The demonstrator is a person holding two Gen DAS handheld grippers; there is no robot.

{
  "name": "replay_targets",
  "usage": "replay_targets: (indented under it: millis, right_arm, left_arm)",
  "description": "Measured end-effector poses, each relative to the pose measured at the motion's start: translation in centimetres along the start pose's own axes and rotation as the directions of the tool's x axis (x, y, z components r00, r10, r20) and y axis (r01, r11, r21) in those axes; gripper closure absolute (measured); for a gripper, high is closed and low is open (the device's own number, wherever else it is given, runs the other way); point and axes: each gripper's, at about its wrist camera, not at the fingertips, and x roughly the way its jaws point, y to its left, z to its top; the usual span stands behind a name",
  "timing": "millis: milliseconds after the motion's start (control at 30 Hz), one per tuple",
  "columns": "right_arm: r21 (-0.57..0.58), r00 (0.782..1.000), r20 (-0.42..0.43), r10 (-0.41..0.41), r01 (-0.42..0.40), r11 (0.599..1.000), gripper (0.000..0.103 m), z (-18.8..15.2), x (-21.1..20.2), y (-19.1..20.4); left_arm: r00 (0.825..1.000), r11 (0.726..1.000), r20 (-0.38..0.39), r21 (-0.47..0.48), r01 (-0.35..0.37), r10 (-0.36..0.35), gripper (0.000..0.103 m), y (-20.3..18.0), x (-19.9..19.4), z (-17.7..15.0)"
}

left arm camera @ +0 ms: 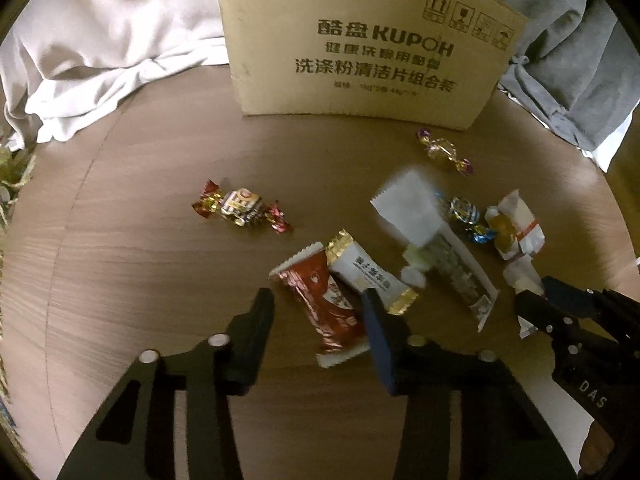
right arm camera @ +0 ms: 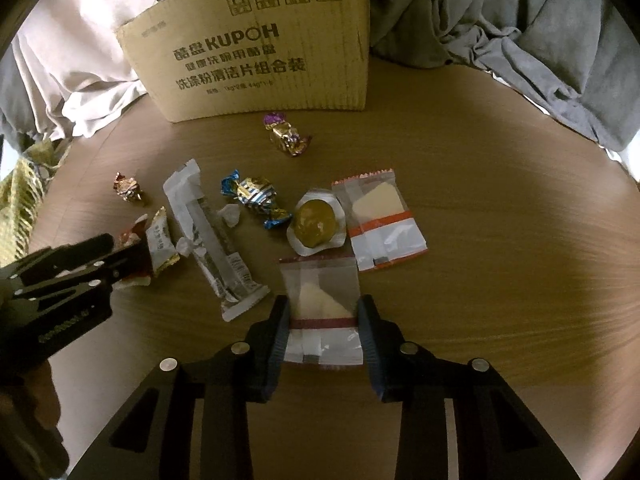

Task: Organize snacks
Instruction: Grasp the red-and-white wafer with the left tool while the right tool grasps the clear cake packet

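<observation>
Snacks lie scattered on a round wooden table (left arm camera: 140, 240) in front of a cardboard box (left arm camera: 360, 48). My left gripper (left arm camera: 318, 300) is open around a red packet (left arm camera: 324, 304), with a white-and-gold packet (left arm camera: 368, 272) beside its right finger. My right gripper (right arm camera: 322, 312) is open, its fingers on either side of a clear packet with a dark red stripe (right arm camera: 320, 300) that holds a pale wedge. A similar orange-striped packet (right arm camera: 380, 220), a round brown snack (right arm camera: 316, 222), a blue foil candy (right arm camera: 256, 196), a long white bar (right arm camera: 208, 228) and a purple foil candy (right arm camera: 286, 134) lie further off.
White cloth (left arm camera: 100, 40) is bunched at the back left and grey cloth (right arm camera: 540, 40) at the back right. A red foil candy (left arm camera: 240, 210) lies alone at the table's middle left. A yellowish woven item (right arm camera: 20, 200) sits at the left edge.
</observation>
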Motion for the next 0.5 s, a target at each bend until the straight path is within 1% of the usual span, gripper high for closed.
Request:
replay_targets:
  millis: [33, 133, 333, 500]
  right_arm:
    - [-0.002, 1.0, 0.003, 0.001, -0.001, 1.0, 0.068, 0.0, -0.1, 0.1]
    - [-0.006, 1.0, 0.015, 0.007, -0.007, 1.0, 0.068, 0.0, -0.4, 0.3]
    - [-0.031, 0.999, 0.054, 0.004, -0.002, 1.0, 0.068, 0.1, -1.5, 1.3]
    - [-0.034, 0.996, 0.08, 0.031, -0.029, 0.999, 0.068, 0.3, -2.4, 1.5]
  left_arm:
    - [1.0, 1.0, -0.005, -0.001, 0.014, -0.014, 0.074, 0.0, 0.1, -0.1]
    - [0.999, 0.999, -0.003, -0.002, 0.035, -0.035, 0.077, 0.1, 0.1, -0.3]
    - [0.998, 0.998, 0.01, -0.004, 0.055, -0.055, 0.077, 0.4, -0.6, -0.7]
    - [0.998, 0.999, 0.058, 0.014, 0.033, -0.034, 0.077, 0.2, -2.5, -0.7]
